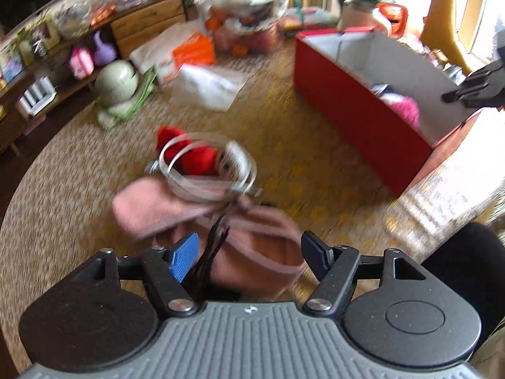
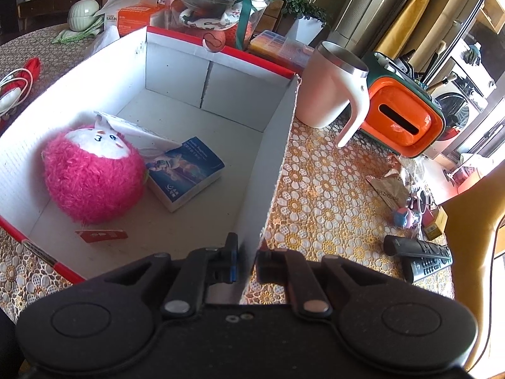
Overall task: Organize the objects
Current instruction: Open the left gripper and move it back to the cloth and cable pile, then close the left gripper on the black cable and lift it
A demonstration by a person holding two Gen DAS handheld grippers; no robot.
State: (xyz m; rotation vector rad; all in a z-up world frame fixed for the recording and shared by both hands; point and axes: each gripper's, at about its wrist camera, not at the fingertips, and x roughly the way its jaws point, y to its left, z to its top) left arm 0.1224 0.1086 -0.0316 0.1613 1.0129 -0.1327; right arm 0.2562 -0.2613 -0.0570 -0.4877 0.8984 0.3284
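**Left open over pink pouch, right clamped on box wall**

Left wrist view, blurred: left gripper (image 1: 249,249) spread wide, holding nothing, low centre of frame. Between and just past the fingers: one pink pouch (image 1: 202,218) with black tassel. Above it, one red item (image 1: 189,153) under coiled white cable (image 1: 208,170). One red box (image 1: 356,107) upper right.

Right wrist view: right gripper (image 2: 247,260) pinched on the box's white side wall (image 2: 271,164), bottom centre. Inside the box: one pink plush ball (image 2: 91,173), one blue booklet (image 2: 183,170), one red card (image 2: 101,236). Right of the box: one mug (image 2: 331,88), two remotes (image 2: 419,259).
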